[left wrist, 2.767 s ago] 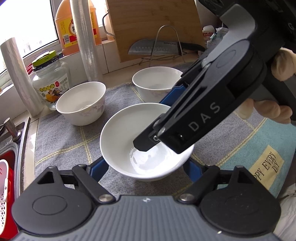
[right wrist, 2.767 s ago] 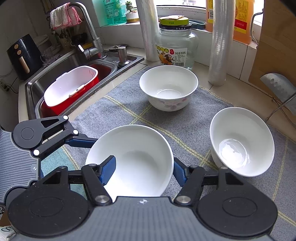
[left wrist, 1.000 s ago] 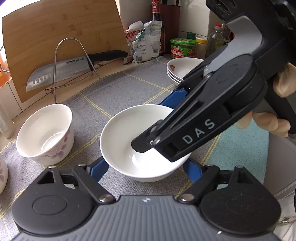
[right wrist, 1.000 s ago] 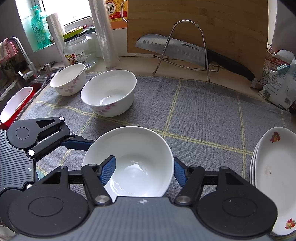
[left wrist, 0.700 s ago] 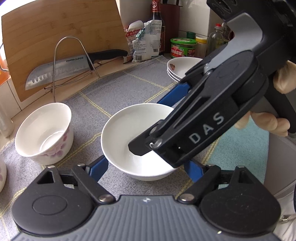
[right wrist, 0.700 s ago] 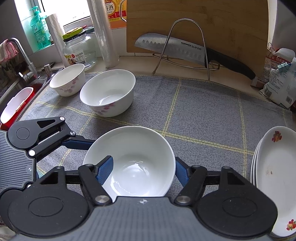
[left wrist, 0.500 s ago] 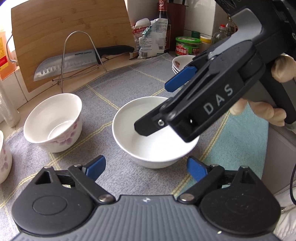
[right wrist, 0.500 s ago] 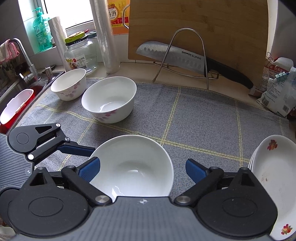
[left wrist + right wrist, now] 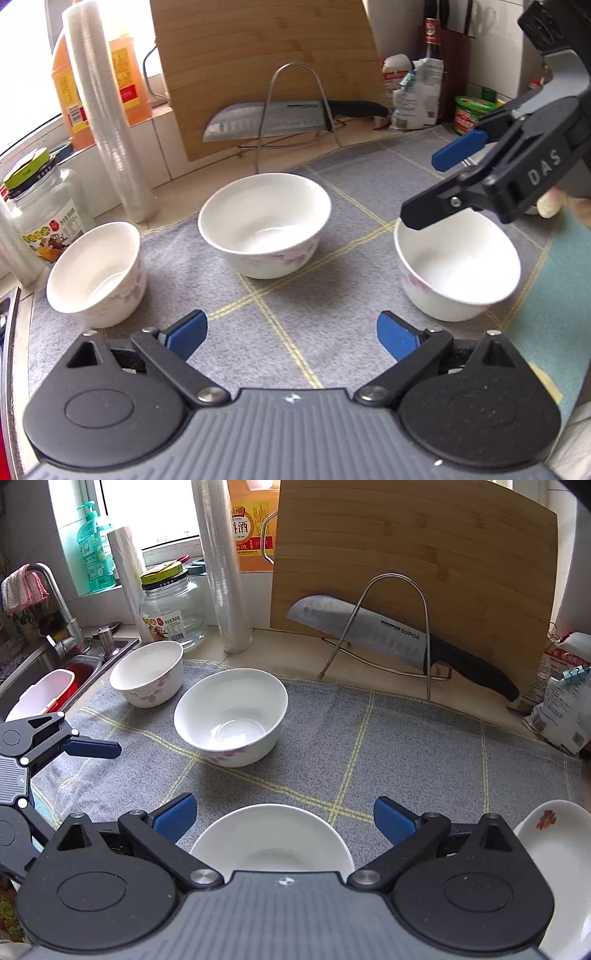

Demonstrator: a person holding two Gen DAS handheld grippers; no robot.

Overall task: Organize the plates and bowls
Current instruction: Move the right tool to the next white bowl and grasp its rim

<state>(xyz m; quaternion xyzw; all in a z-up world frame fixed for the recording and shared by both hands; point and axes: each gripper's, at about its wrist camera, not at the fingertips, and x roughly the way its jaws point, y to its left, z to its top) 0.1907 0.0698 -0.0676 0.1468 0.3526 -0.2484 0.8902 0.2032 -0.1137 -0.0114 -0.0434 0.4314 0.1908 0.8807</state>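
Observation:
Three white bowls with pink flowers stand on the grey mat (image 9: 332, 306). The near bowl (image 9: 458, 266) is at the right in the left wrist view and just under my right gripper in the right wrist view (image 9: 271, 840). The middle bowl (image 9: 264, 225) (image 9: 231, 716) and the small far bowl (image 9: 96, 273) (image 9: 147, 672) stand apart. My left gripper (image 9: 291, 332) is open and empty over the mat. My right gripper (image 9: 282, 812) is open and empty above the near bowl. A stack of plates (image 9: 554, 856) sits at the right.
A knife (image 9: 388, 638) rests on a wire stand before a wooden cutting board (image 9: 413, 554). A glass jar (image 9: 171, 609), wrap rolls (image 9: 221, 572) and an oil bottle stand at the back. The sink with a red and white basket (image 9: 40, 698) lies left. Food bags (image 9: 565, 701) are at the right.
Both grippers opened and let go of the near bowl, which now rests on the mat. Both pulled back, and the left one swung left toward the other two bowls.

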